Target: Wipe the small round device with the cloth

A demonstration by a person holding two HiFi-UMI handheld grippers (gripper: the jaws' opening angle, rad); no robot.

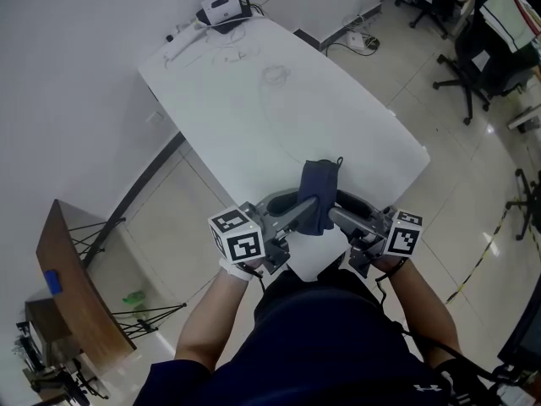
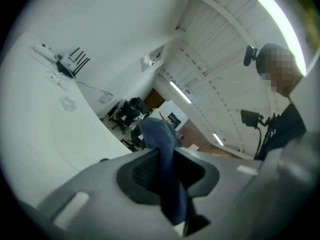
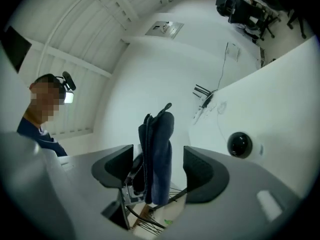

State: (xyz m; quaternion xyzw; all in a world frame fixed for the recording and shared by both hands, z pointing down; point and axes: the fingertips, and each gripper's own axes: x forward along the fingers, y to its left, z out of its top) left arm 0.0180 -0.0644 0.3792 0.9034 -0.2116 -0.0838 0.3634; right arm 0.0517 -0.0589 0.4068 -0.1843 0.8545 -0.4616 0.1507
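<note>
White bench (image 1: 254, 108) ran diagonally across a tiled office floor. A router (image 1: 221, 8) with upright antennas and loose thin cables (image 1: 275, 79) lay at its far end. Office chairs (image 1: 473, 66) stood to the right and a brown panel (image 1: 72, 286) stood on the floor to the left.

The small round device (image 3: 240, 145), white with a dark domed lens, sat on the bench just beside the right claw (image 3: 159, 170), uncovered.

The cloth (image 1: 319, 194), dark blue and folded, was held upright above the near bench edge, clear of the device.
- Left claw (image 2: 167, 171): pads clamped on the cloth.
- Right claw: pads wide apart, with the cloth hanging between them and not pressed.
</note>
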